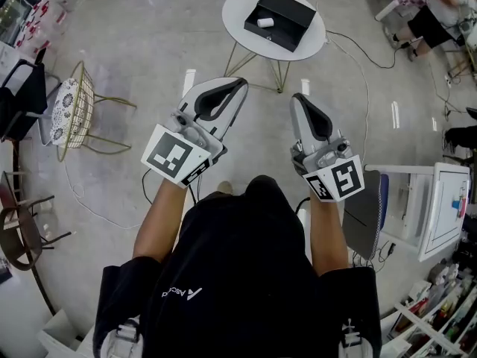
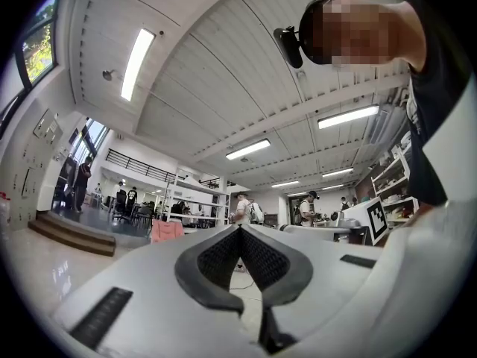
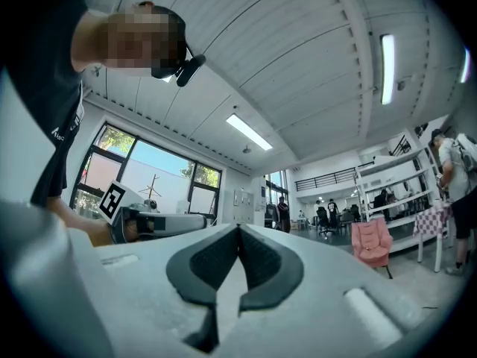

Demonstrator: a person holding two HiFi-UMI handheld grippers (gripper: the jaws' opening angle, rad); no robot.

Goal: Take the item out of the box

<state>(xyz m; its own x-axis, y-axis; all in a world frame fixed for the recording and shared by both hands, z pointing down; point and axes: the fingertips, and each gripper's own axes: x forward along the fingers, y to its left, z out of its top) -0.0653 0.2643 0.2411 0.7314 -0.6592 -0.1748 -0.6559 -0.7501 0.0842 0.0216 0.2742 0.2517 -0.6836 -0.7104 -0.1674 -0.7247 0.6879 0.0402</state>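
Nothing's happening at the box yet. The left gripper (image 1: 240,85) and right gripper (image 1: 297,99) are both clenching on nothing, probably just being carried over. The white item (image 1: 265,22) is lying in the open black box (image 1: 292,12) on the round table (image 1: 232,22), well ahead of both tips.

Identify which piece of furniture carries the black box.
The round white table on thin gold legs; the black box sits on it, whereas the wire chair at left carries no box.

White item (image 1: 265,22) inside the black box (image 1: 292,12), too small for detail.
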